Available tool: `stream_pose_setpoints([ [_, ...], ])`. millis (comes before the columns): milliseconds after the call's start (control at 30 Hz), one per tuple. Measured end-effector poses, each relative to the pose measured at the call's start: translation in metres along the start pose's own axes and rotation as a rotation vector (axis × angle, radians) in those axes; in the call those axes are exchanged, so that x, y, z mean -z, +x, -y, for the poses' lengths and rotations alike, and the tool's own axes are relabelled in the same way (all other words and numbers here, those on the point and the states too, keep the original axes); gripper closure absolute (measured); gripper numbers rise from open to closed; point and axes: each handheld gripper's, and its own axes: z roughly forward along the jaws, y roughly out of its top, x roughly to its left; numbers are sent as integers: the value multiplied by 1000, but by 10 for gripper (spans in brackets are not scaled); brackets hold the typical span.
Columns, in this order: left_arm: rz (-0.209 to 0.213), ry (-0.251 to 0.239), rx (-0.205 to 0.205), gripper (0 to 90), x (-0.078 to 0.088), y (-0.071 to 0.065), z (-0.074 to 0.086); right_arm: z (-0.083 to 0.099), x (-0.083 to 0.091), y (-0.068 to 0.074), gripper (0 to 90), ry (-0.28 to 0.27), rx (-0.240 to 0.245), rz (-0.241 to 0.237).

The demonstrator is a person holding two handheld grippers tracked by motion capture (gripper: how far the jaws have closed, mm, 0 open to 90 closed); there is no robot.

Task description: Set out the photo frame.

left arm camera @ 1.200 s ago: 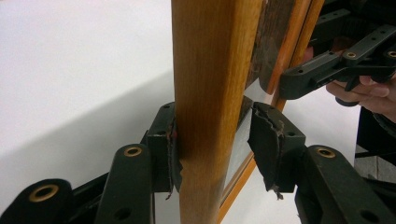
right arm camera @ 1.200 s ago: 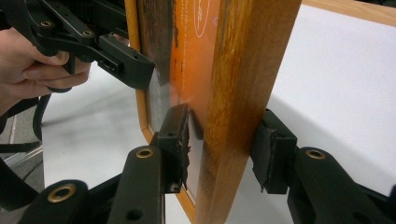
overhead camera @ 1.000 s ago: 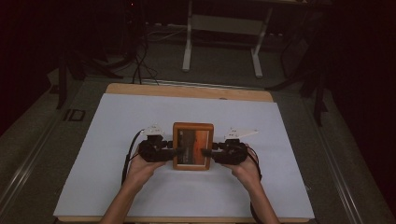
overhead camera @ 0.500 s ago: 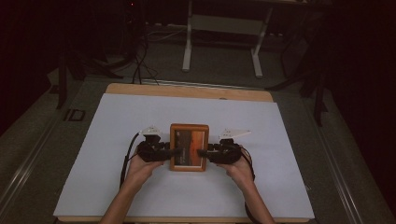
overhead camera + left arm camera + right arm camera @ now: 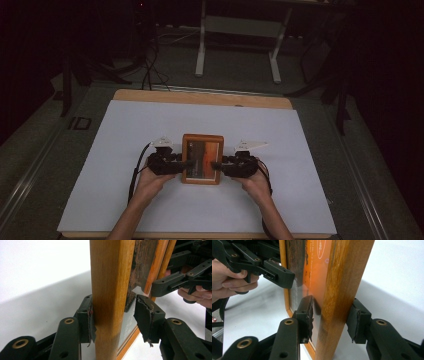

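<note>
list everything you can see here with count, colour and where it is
picture frame: one, orange-brown wood around a dark orange picture, near the middle of the sheet between the two grippers
sheet: one, white, covering most of the table top
table: one, light wood edge showing along the far side of the sheet
stand: one, pale grey legs, on the floor beyond the table
cables: several, black, on the floor at far left
left gripper: one, black, jaws either side of the frame's left rail, one pad apart from it
right gripper: one, black, jaws either side of the frame's right rail
hands: two, coming in from the near edge, each holding a gripper
</note>
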Motion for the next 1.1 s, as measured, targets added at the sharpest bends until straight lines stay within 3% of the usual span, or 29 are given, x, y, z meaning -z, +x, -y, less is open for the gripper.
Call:
stream_pose_setpoints([
  [233, -4, 8, 13, 517, 0, 0, 0, 0, 0, -1, 597, -2, 6, -6],
  [367, -1, 18, 11, 456, 0, 0, 0, 0, 0, 1, 582, 2, 17, 11],
  [567, -7, 4, 25, 423, 6, 1, -1, -2, 2, 3, 514, -6, 28, 17],
  [833, -25, -28, 26, 383, 18, 2, -2, -8, 17, 5, 413, -28, 62, 48],
  [1100, -55, -55, 23, 378, 38, 5, -2, -11, 40, 2, 377, -50, 70, 72],
])
